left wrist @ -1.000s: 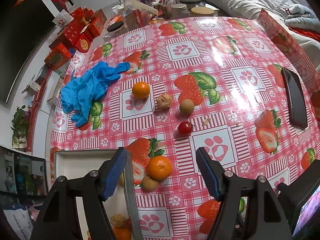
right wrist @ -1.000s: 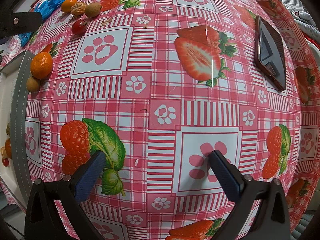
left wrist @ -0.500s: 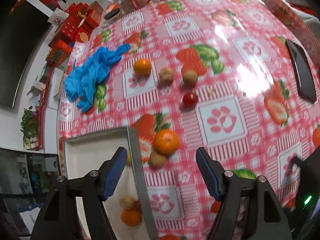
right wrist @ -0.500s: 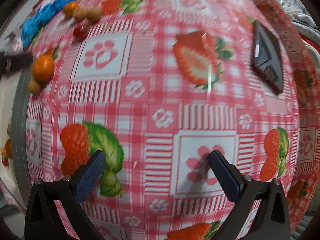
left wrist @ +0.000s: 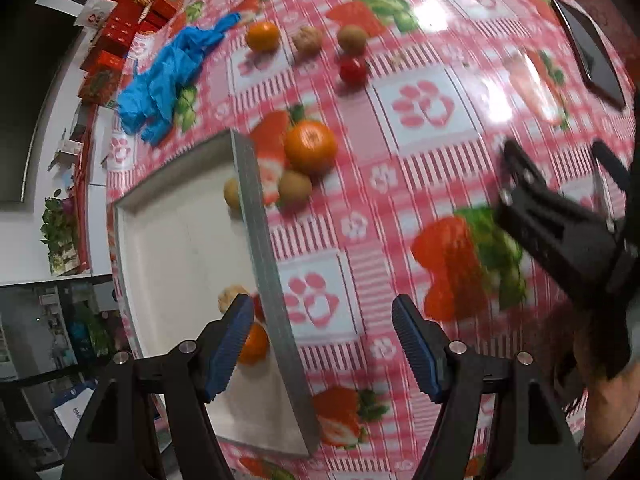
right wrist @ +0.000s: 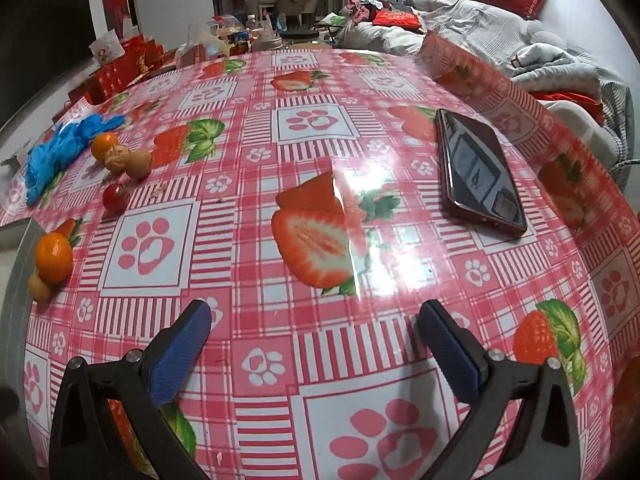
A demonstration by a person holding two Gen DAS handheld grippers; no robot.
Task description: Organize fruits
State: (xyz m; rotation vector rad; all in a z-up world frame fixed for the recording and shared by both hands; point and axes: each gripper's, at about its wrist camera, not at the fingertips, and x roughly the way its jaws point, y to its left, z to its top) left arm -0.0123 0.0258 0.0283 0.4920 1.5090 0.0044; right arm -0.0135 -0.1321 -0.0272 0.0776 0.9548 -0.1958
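Hanging above the near edge of a grey tray (left wrist: 256,216), the left claw (left wrist: 322,322) has its blue pads well apart with nothing between them; one pad sits over the tray's inside, the other over the table (left wrist: 400,184) and its pink strawberry-print cloth. Inside the tray lie a small brown fruit (left wrist: 231,192) against the wall, a walnut (left wrist: 232,294) and an orange (left wrist: 254,344) near the left pad, with something red between those two, too hidden to name. Just outside the tray wall a larger mandarin (left wrist: 310,146) touches a kiwi-brown fruit (left wrist: 295,187). Further off stand a second mandarin (left wrist: 263,36), a second walnut (left wrist: 307,40), a brown round fruit (left wrist: 352,39) and a red cherry tomato (left wrist: 353,70), close together. A crumpled blue glove (left wrist: 164,80) lies to their left, and a dark phone (left wrist: 588,52) rests well apart at the far right.

The right claw (right wrist: 316,340) hovers over bare cloth, its pads spread wide and empty. In its view the phone lies to the right of a printed strawberry, and the loose fruit clusters at the far left beside the glove. The right claw's black frame also shows blurred at the right edge of the left wrist view.
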